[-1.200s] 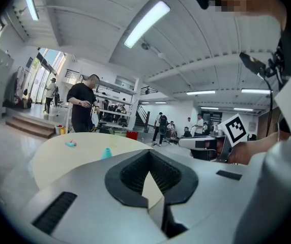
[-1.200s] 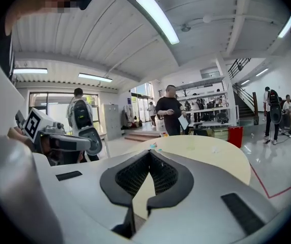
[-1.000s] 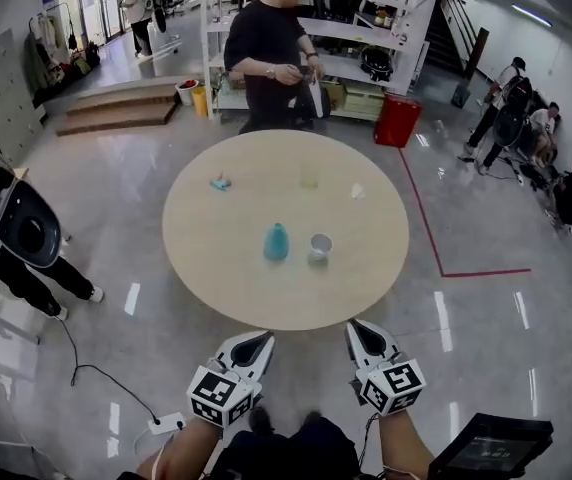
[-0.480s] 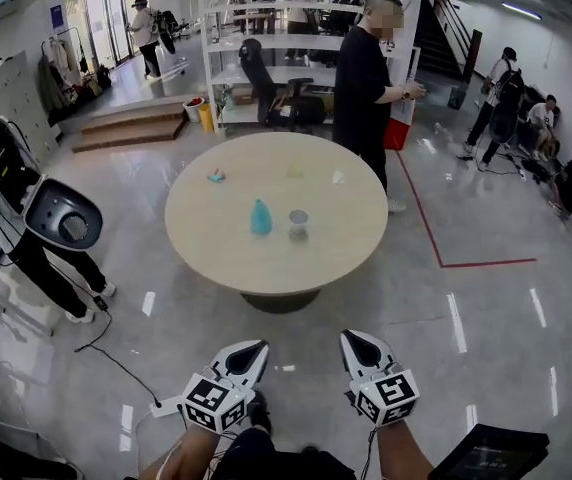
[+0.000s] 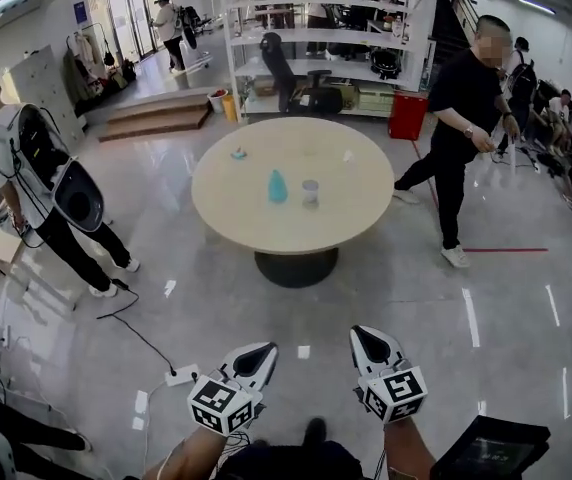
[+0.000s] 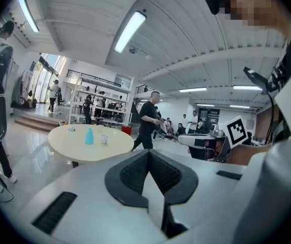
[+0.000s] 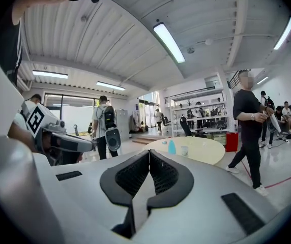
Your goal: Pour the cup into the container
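Cup (image 5: pixel 310 191) beside blue container (image 5: pixel 277 186) mid round table (image 5: pixel 256 223); L claw (image 5: pixel 264 350) & R claw (image 5: pixel 360 335) well apart from it, over floor (image 5: pixel 216 303).

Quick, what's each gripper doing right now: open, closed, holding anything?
The left gripper: closed, nothing between its jaws.
The right gripper: closed, nothing between its jaws.

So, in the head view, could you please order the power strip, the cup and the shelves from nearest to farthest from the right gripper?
1. power strip, low at the left.
2. cup, on the table ahead.
3. shelves, beyond the table.
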Demonstrator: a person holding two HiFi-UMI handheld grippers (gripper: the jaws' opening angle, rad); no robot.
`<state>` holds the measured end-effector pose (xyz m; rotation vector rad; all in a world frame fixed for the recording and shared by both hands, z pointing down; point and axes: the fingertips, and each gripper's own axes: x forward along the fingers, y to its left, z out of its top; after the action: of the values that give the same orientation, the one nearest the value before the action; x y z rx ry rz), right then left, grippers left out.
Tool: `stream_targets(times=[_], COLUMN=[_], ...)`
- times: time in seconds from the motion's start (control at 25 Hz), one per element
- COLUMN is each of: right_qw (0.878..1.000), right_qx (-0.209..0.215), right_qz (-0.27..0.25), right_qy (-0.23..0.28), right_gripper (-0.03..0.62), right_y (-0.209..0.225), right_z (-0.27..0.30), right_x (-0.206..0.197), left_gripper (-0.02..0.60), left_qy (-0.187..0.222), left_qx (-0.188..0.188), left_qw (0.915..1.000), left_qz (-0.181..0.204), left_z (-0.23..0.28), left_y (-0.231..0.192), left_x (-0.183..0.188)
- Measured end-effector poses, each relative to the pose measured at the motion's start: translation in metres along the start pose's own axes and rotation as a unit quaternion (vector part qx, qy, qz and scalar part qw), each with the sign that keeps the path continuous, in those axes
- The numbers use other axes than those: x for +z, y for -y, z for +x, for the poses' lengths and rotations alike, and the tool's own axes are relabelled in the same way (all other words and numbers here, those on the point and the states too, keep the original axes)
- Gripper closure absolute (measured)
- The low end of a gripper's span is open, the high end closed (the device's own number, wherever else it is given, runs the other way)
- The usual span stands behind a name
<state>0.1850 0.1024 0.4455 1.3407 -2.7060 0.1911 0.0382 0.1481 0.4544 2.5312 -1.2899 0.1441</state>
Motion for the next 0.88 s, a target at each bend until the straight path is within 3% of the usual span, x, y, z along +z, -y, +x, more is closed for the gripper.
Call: stream_targets(times=[0.2, 0.6, 0.88], right_qw=[1.000, 0.999, 0.999], right_qx=[-0.011, -0.039, -0.034], right_qz=[-0.009, 0.020, 0.005], right_qy=[0.008, -0.023, 0.005], right_gripper=[0.588, 0.588, 0.588], right_y=[-0.055, -0.186, -0.241], right_z=[-0.041, -0.127, -0.212], right_x=[0.002, -0.047, -0.031], left_gripper=[0.581, 0.580, 0.580], left_qy=[0.010, -0.007, 0.026], left_qx=[-0.015, -0.028, -0.035], left_qw=[0.9997, 0.9995, 0.9990], left_qz=[0.016, -0.016, -0.008], left_z=[-0.058, -0.208, -0.270], left_y=[0.019, 0.045, 0.108], left_x=[-0.014, -0.094, -0.090])
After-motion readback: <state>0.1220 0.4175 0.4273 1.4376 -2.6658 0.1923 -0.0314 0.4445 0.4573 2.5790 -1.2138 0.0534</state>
